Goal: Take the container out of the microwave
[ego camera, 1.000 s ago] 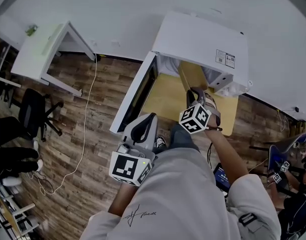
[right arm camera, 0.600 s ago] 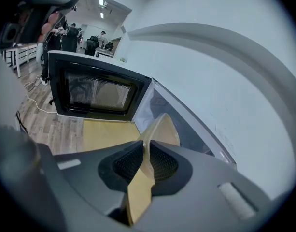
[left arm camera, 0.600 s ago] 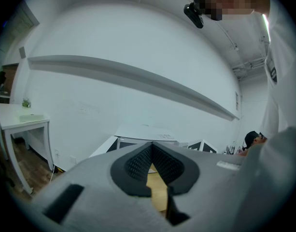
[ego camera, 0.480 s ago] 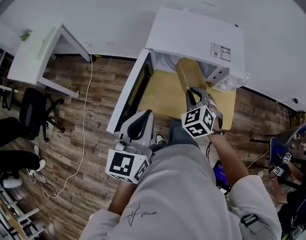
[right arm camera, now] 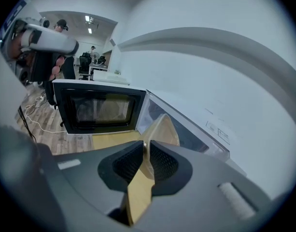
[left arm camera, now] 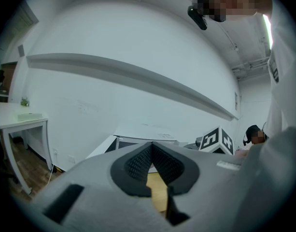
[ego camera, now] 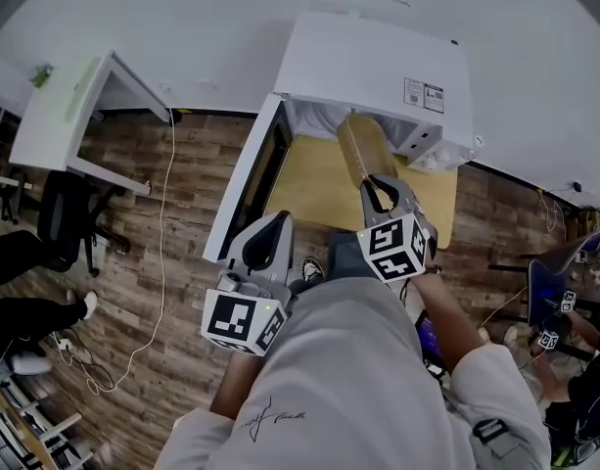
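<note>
In the head view, the right gripper (ego camera: 382, 192) pinches the rim of the tan container (ego camera: 361, 147). The container is out in front of the white microwave (ego camera: 378, 62), over the yellow table (ego camera: 314, 189), with its far end right at the microwave's open front. Its long side runs from the gripper up toward the microwave, leaning a bit left. The door (ego camera: 243, 179) hangs wide open on the left. The left gripper (ego camera: 265, 246) sits lower, near the door's bottom end, and holds nothing. In the left gripper view, the left gripper (left arm camera: 151, 149) has its jaws pressed together at the tips with nothing between them (a bit of yellow table shows through the gap lower down). In the right gripper view, the right gripper (right arm camera: 146, 149) has its jaws a little apart, squeezing the container (right arm camera: 163, 127). The container is turned on its edge, so it looks thin. It points away from the gripper toward the inside of the microwave (right arm camera: 201, 134), and the door (right arm camera: 97, 108) is to the left.
</note>
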A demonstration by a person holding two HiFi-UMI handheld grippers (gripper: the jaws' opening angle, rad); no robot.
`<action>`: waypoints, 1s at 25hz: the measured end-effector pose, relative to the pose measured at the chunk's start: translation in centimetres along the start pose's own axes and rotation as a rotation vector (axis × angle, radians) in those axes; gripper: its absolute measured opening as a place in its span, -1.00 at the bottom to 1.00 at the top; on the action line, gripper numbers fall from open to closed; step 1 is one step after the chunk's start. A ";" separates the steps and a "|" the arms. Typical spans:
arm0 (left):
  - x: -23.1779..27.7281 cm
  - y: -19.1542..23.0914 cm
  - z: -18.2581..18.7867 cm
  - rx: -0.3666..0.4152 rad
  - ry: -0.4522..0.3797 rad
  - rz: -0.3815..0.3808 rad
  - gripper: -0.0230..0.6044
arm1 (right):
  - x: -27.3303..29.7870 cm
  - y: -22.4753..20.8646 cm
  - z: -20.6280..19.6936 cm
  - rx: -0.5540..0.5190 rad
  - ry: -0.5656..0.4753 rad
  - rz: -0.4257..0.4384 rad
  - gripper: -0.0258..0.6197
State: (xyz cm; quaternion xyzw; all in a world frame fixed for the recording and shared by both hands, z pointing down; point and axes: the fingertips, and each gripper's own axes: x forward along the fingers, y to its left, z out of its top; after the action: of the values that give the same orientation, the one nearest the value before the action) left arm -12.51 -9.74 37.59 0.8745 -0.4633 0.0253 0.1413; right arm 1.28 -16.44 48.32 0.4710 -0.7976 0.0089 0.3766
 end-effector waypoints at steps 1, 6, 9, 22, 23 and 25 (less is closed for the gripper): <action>0.1 0.0 0.0 0.000 0.000 0.000 -0.93 | -0.3 0.0 0.0 0.015 -0.006 0.004 -0.74; 0.3 0.0 -0.4 -0.009 0.008 -0.002 -0.93 | -1.9 -0.1 0.3 0.094 -0.046 0.019 -0.74; 0.4 -0.1 -0.5 -0.016 0.012 -0.003 -0.93 | -2.8 -0.2 0.4 0.118 -0.073 0.025 -0.74; 1.4 -0.3 -1.2 -0.036 0.028 -0.013 -0.93 | -6.2 -1.0 1.4 0.266 -0.200 0.053 -0.74; 1.3 -0.4 -1.4 -0.035 0.032 -0.013 -0.93 | -6.5 -1.0 1.4 0.278 -0.214 0.053 -0.74; 1.2 -0.5 -1.7 -0.037 0.040 -0.010 -0.93 | -7.3 -1.2 1.7 0.302 -0.249 0.052 -0.74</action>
State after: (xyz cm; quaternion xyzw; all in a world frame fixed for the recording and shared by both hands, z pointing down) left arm -11.29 -9.95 39.30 0.8733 -0.4565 0.0334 0.1669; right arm 3.18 -12.32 42.20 0.4988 -0.8395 0.0799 0.1999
